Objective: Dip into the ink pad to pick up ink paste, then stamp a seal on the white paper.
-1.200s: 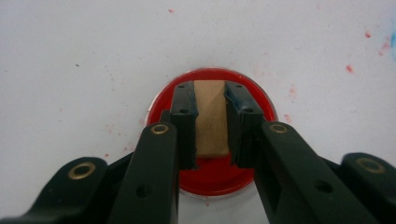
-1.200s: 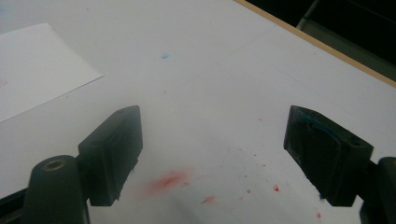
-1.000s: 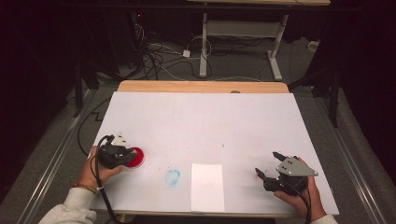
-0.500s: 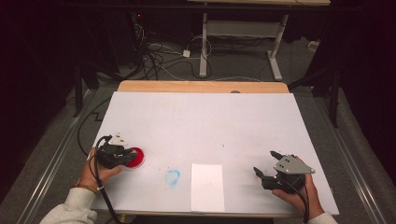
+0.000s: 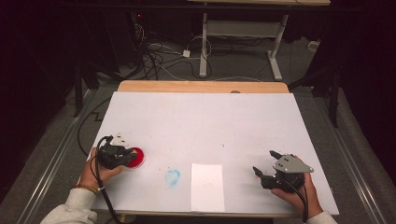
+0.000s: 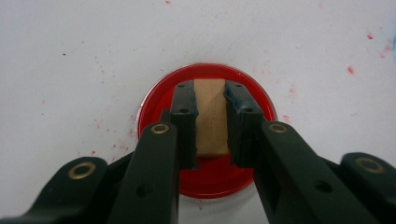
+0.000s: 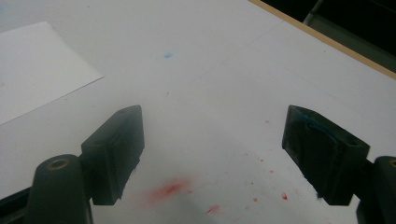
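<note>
A round red dish (image 6: pixel 210 179) of red paint sits on the white table at the near left, also seen from above as the dish (image 5: pixel 136 157). My left gripper (image 6: pixel 211 100) is shut on a small tan block (image 6: pixel 211 121), holding it over the middle of the dish. I cannot tell whether the block touches the paint. From above, the left gripper (image 5: pixel 122 156) points right onto the dish. At the near right my right gripper (image 5: pixel 264 162) rests low over the table, open. Its jaws stand wide apart with nothing between them, as the right gripper (image 7: pixel 212 135) shows.
A white sheet of paper (image 5: pixel 207 186) lies near the front edge between the hands, also seen as the sheet (image 7: pixel 37 65). A blue smear (image 5: pixel 173 176) marks the table left of it. Red splatter (image 7: pixel 170 189) lies under the right gripper. Cables and table legs (image 5: pixel 203 42) stand beyond the far edge.
</note>
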Demonstrator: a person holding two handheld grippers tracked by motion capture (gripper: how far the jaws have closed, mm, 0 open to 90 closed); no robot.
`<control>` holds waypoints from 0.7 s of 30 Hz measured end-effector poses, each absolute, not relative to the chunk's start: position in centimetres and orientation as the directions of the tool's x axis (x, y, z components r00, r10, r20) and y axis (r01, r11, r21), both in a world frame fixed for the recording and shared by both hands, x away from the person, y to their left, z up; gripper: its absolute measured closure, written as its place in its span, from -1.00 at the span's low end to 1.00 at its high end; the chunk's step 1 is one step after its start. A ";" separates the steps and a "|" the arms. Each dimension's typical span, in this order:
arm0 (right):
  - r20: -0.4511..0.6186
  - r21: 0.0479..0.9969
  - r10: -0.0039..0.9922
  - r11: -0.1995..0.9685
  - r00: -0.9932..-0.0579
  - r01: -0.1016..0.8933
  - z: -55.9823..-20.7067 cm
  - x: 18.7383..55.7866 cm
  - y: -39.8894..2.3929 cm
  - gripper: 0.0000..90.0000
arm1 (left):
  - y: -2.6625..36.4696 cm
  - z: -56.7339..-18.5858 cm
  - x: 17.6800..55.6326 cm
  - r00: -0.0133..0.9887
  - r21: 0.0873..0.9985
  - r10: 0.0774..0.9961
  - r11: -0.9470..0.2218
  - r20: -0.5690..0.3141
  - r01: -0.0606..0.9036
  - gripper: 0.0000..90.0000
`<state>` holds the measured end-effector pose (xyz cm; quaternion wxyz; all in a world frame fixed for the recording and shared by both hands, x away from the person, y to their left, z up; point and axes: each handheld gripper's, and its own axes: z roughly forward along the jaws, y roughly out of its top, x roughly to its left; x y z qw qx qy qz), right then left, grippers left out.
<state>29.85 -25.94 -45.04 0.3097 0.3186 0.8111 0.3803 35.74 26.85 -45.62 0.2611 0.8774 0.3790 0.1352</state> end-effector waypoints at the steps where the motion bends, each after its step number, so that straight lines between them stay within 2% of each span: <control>1: -0.261 0.814 0.751 0.509 -0.606 0.280 -45.0 29.8 -25.9 -0.53 | 26.8 -45.6 35.7 0.675 0.560 0.737 -0.577 0.042 0.595 0.65; 13: -0.261 0.811 0.743 0.515 -0.616 0.277 -45.0 29.9 -25.9 -0.53 | 26.2 -45.3 35.3 0.656 0.554 0.749 -0.584 0.088 0.593 0.65; 21: -0.263 0.813 0.740 0.515 -0.619 0.271 -45.0 29.2 -26.2 -0.54 | 26.2 -43.1 34.8 0.651 0.629 0.753 -0.552 0.096 0.547 0.65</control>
